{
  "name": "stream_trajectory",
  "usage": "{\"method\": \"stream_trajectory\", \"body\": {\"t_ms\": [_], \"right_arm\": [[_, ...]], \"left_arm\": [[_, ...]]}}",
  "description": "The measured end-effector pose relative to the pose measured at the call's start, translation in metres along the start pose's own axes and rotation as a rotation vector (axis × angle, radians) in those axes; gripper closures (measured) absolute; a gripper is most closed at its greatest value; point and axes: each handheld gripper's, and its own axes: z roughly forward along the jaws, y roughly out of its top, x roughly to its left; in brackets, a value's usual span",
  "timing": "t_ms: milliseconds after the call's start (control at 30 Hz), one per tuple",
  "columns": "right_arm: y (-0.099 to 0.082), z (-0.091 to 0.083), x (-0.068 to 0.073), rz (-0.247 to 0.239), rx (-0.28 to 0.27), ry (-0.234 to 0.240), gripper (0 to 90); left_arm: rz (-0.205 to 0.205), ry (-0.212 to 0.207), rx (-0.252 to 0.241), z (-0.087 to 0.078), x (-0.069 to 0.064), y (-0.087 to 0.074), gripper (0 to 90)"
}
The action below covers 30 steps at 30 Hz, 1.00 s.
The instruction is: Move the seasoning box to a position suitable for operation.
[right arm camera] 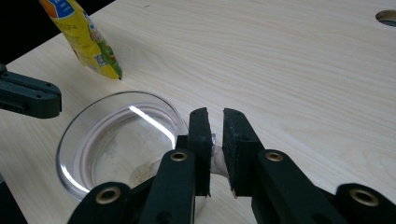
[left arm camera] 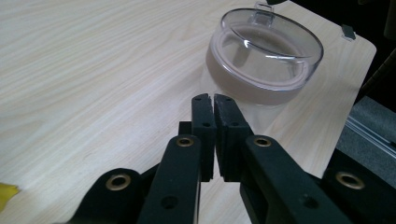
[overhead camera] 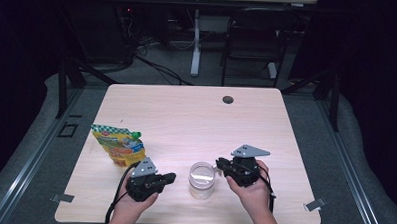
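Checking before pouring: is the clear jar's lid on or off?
Off. The clear jar stands upright, its mouth open with no lid; the right gripper pinches its rim.

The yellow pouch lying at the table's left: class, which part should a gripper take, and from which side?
Take the yellow pouch by its green cap, coming from the right. It lies flat, so the body offers little to pinch, while the cap juts out toward that side.

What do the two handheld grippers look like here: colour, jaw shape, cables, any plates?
Both the left gripper and right gripper are black, each topped by a grey three-cornered plate. Their jaws are flat black bars on linkage arms with brass-coloured rivets. A black cable trails from each. The forearms are bare, with no sleeves in sight.
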Motion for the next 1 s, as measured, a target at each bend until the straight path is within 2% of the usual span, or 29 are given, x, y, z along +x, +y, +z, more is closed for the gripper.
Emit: {"method": "stream_trajectory", "body": {"t_ms": [67, 300, 400, 433, 467, 567, 767, 833, 1000], "right_arm": [[-0.001, 0.001, 0.000, 0.001, 0.005, 0.001, 81.7], [-0.003, 0.001, -0.001, 0.010, -0.002, 0.012, 83.2], [-0.003, 0.001, -0.001, 0.023, -0.007, 0.012, 83.3], [-0.003, 0.001, -0.001, 0.023, -0.008, 0.012, 83.3], [-0.003, 0.001, -0.001, 0.024, -0.008, 0.014, 83.3], [-0.004, 0.001, -0.001, 0.023, -0.010, 0.012, 83.3], [-0.004, 0.001, -0.001, 0.022, -0.011, 0.013, 83.3], [-0.004, 0.001, -0.001, 0.024, -0.011, 0.014, 83.3], [-0.005, 0.001, -0.002, 0.030, -0.012, 0.023, 83.3]], "left_arm": [[-0.003, -0.011, 0.007, 0.003, -0.002, 0.000, 90.0], [0.038, -0.044, 0.028, 0.013, -0.013, 0.001, 90.0], [0.042, -0.053, 0.032, 0.016, -0.016, 0.002, 90.0], [0.044, -0.039, 0.032, 0.017, -0.018, 0.002, 90.0], [0.046, -0.054, 0.034, 0.018, -0.019, 0.002, 90.0], [0.057, -0.058, 0.041, 0.021, -0.021, 0.002, 90.0], [0.061, -0.063, 0.045, 0.026, -0.023, 0.004, 90.0], [0.064, -0.051, 0.047, 0.026, -0.024, 0.004, 90.0], [0.060, -0.062, 0.040, 0.025, -0.024, 0.006, 90.0]]}}
